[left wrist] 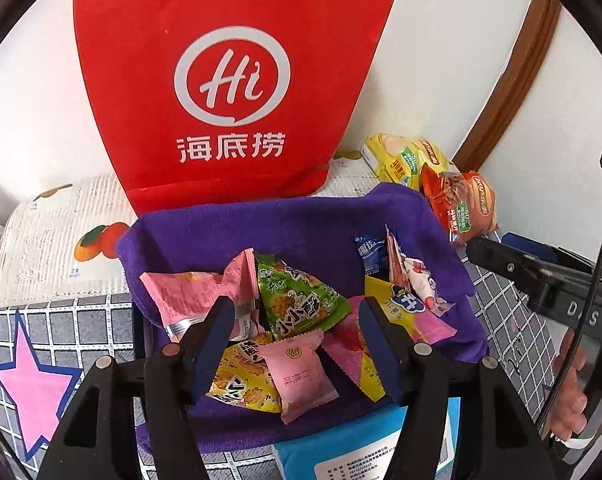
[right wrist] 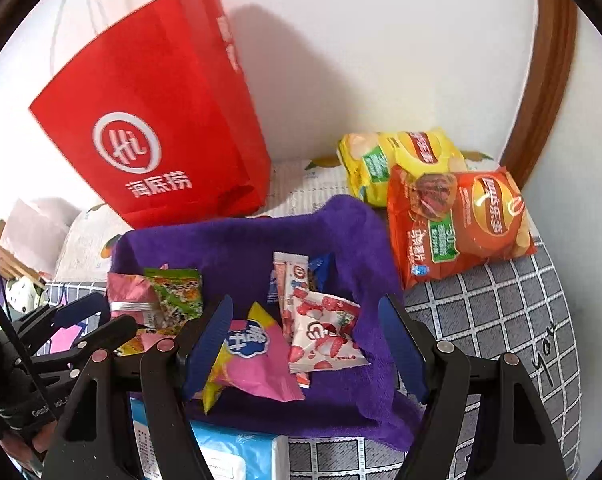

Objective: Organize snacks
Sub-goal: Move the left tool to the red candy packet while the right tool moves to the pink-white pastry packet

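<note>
Purple towel-lined basket [left wrist: 301, 220] held light, crinkly, slippery snack packets [left wrist: 301, 304]; crimped end seams offered the best hold. Left gripper [left wrist: 297, 344] and right gripper [right wrist: 305, 344] hung over the basket, jaws apart, holding nothing.

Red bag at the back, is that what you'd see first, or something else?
Yes, the big red bag jumps out first, standing against the white wall behind everything. Next comes the purple towel in front of it, with a heap of little bright snack packets lying in it. To the right of the towel, an orange chip bag leans on a yellow chip bag by the wall.
</note>
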Available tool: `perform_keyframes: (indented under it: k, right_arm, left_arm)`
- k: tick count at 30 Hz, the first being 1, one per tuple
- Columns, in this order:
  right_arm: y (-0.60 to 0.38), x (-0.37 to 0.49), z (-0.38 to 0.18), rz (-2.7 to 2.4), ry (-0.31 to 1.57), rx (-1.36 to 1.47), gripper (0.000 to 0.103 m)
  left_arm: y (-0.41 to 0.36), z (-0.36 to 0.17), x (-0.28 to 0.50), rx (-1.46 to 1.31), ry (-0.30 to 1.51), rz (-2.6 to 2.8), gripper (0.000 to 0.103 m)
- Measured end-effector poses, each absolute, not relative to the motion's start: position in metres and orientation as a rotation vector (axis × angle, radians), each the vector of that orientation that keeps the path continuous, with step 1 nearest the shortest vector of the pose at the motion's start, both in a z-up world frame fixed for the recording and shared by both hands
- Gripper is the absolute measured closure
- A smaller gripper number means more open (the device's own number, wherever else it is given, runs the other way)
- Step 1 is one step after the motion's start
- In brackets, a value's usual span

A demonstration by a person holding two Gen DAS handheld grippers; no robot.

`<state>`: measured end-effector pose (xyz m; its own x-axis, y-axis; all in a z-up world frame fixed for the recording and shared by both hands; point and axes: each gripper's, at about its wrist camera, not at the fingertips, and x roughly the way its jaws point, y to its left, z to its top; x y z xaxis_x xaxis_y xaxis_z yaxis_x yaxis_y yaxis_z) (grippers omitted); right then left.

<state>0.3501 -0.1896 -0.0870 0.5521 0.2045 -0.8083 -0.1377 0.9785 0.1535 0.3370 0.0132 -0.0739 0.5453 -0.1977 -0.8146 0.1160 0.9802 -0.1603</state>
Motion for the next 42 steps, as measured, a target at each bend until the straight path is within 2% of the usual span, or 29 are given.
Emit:
perform_keyframes:
  k: [7, 12, 17, 22, 26, 37, 42]
  right_arm:
    - [-0.166, 0.33, -0.067, 0.2, 0.895, -0.007, 0.028]
    - [-0.162, 0.303, -0.057, 0.202, 0.859, 0.035, 0.028]
    - [-0.158, 0.259, -0.055, 0.184, 0.825, -0.012, 0.028]
    - [-0.149, 0.212, -0.065, 0.139, 0.791, -0.113, 0.029]
    - [-0.143, 0.179, -0.084, 0.227, 0.851, -0.076, 0.037]
    - [-0.107, 0.111, -0.163, 0.402, 0.975, -0.057, 0.037]
    - [-0.094, 0.106, -0.195, 0.411, 1.031, -0.068, 0.034]
  left_arm:
    - [0.012, -0.055, 0.324, -0.087, 0.922, -0.194, 0.041]
    - [0.01, -0.029, 0.304, -0.081, 0.856, -0.209, 0.041]
    - [0.011, -0.008, 0.278, -0.092, 0.793, -0.213, 0.041]
    - [0.02, -0.01, 0.25, -0.066, 0.808, -0.186, 0.041]
    - [0.039, -0.02, 0.223, -0.042, 0.812, -0.134, 0.041]
    - [0.103, -0.07, 0.16, -0.135, 0.903, -0.059, 0.041]
    - [0.122, -0.093, 0.142, -0.176, 0.943, -0.044, 0.041]
